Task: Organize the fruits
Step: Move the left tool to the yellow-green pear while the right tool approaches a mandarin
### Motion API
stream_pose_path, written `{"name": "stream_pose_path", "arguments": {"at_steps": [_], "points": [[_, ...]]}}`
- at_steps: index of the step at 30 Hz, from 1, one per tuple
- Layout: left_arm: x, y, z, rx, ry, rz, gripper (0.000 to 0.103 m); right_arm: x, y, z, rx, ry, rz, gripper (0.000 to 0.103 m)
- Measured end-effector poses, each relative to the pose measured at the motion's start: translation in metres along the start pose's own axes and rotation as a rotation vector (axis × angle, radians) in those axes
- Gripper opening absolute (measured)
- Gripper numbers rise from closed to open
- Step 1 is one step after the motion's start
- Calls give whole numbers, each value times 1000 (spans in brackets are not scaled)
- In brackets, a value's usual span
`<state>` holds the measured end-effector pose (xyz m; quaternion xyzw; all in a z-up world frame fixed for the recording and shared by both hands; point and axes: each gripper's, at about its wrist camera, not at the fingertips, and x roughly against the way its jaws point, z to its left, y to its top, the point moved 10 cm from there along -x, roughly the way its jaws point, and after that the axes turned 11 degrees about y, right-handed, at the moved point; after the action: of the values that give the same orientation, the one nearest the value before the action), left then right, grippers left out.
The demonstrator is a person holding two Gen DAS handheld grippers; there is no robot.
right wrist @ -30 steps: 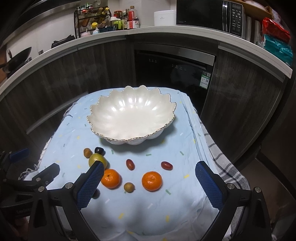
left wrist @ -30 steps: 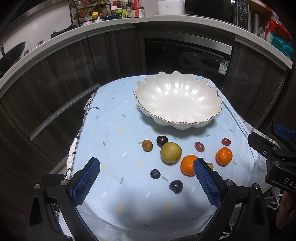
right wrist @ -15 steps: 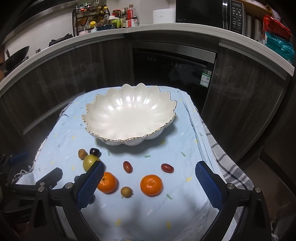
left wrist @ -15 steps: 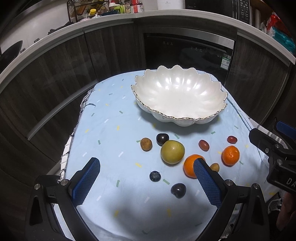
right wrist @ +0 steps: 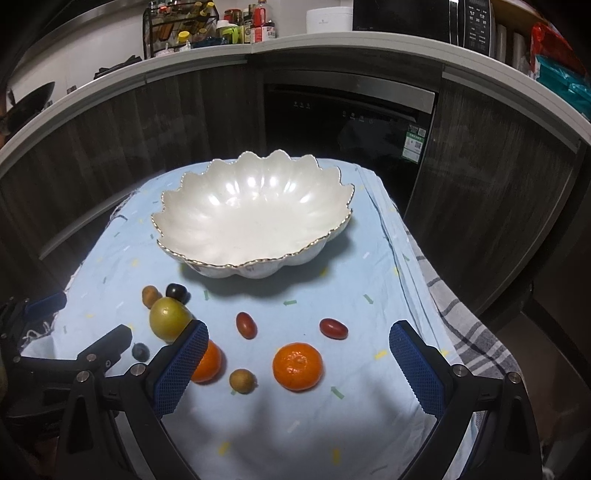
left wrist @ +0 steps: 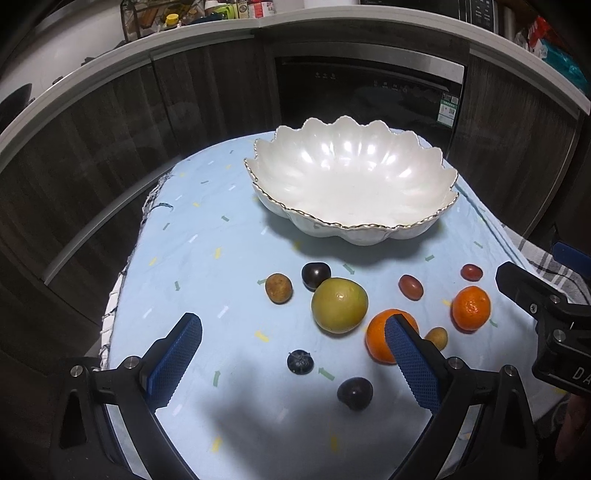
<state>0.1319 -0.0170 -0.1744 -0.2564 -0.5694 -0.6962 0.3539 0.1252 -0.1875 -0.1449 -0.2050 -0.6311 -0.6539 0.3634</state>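
A white scalloped bowl (left wrist: pixel 413 166) (right wrist: pixel 207 206) with a gold rim stands empty at the far side of the table. In front of it lie loose fruits: a green apple (left wrist: pixel 339 305) (right wrist: pixel 169 318), two mandarins (left wrist: pixel 471 308) (right wrist: pixel 297 366), two red grape tomatoes (right wrist: pixel 246 325), dark plums (left wrist: pixel 354 393), a blueberry (left wrist: pixel 300 362) and small brown fruits (left wrist: pixel 279 288). My left gripper (left wrist: pixel 291 354) hangs open above the near fruits, holding nothing. My right gripper (right wrist: pixel 295 363) is open too, with a mandarin lying between its blue pads (right wrist: pixel 415 365).
The table wears a light blue cloth (left wrist: pixel 207 236) with a striped towel (right wrist: pixel 465 332) at its right edge. Dark cabinets and an oven (right wrist: pixel 347 122) stand behind, under a counter with bottles (right wrist: pixel 236 29). The right gripper's body (left wrist: pixel 546 317) shows at the left view's right edge.
Both grippers have moved forward and lower toward the fruits, so bowl and fruits look nearer. Nothing was grasped and the fruits lie where they were.
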Motion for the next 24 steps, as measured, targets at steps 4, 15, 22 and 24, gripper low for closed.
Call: {"name": "stream_pose_path", "arguments": {"at_steps": [4,15,22,24], "points": [[-10,1,-5,-6,-4,3,99,-9,-3,-4,-4,-4,18,94],[-34,4,-20,-22,-43,23,90,-32,-15,-12,-21,-5,73,91],[-45,10,-32,-30,-73,33,89,-45,-21,-18,-44,5,114,83],[-48,9,-35,-36,-79,37,88,-49,-23,-20,-54,12,125,81]]}}
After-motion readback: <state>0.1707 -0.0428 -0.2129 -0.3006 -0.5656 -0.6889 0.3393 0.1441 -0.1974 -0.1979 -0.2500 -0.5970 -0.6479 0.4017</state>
